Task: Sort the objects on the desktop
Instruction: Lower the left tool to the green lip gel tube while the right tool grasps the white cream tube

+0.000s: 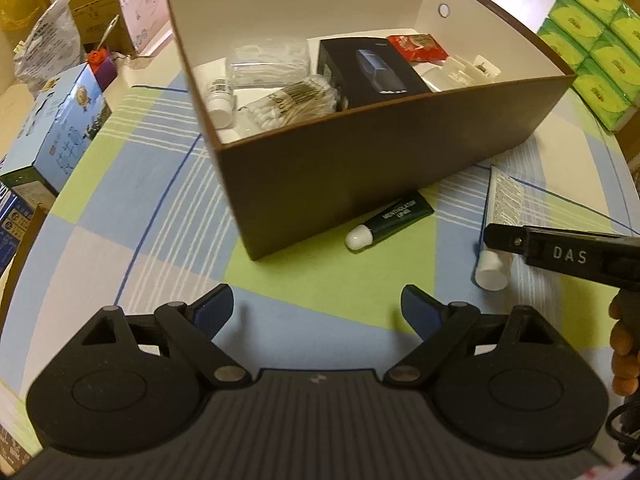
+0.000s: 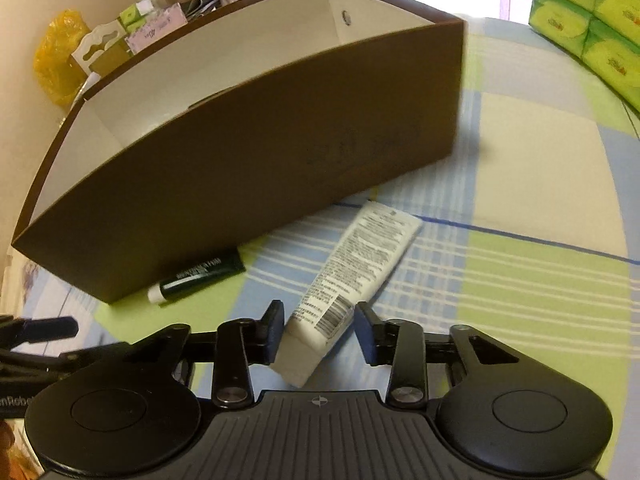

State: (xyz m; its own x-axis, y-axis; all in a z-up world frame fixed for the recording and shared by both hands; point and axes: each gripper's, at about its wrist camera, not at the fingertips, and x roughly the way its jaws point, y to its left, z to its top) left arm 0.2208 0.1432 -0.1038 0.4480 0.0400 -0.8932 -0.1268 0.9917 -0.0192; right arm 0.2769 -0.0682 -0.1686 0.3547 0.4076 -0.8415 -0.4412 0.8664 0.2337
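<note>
A brown box with a white inside stands on the checked tablecloth and holds cotton swabs, a small white bottle, a black carton and a red packet. A dark green lip-balm tube lies against the box's near wall. A white cream tube lies to its right. My right gripper is open, its fingers on either side of the white tube's cap end. My left gripper is open and empty, over the cloth in front of the box.
Stacked green tissue packs stand at the right. A blue carton and other boxes and bags crowd the left and back. The box wall rises just beyond the two tubes.
</note>
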